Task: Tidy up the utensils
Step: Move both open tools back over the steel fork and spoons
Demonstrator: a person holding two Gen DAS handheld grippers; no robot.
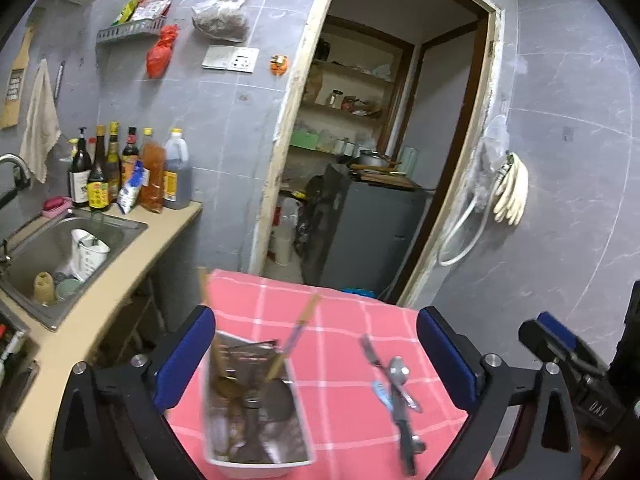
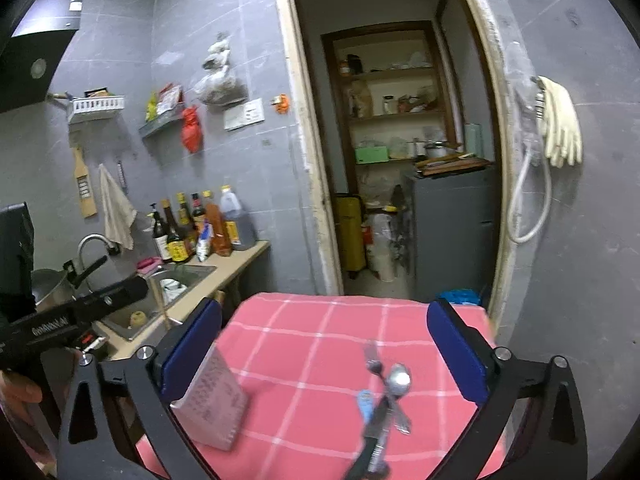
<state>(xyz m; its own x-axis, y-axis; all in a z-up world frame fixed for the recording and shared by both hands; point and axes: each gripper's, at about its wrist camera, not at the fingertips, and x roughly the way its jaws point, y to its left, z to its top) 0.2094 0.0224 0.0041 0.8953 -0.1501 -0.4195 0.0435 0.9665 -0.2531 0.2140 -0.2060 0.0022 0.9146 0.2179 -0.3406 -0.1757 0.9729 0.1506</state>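
Note:
A white utensil holder [image 1: 256, 408] with a dark patterned side stands on the pink checked tablecloth [image 1: 340, 320]. Several wooden and dark-handled utensils stick out of it. It sits between the fingers of my left gripper [image 1: 316, 356], close to the left pad, and the pads do not press on it. To its right lies a loose pile of utensils [image 1: 396, 384]: a fork, a spoon and black-handled pieces. In the right wrist view my right gripper [image 2: 324, 360] stands open above the same pile [image 2: 384, 392], and the holder [image 2: 216, 400] is by its left finger.
On the left, a counter [image 1: 120, 280] holds a steel sink [image 1: 48, 256] with dishes and a row of bottles [image 1: 128, 168]. Beyond the table's far edge, a doorway [image 1: 380, 140] opens onto a grey cabinet and shelves. Gloves [image 1: 512, 192] hang on the right wall.

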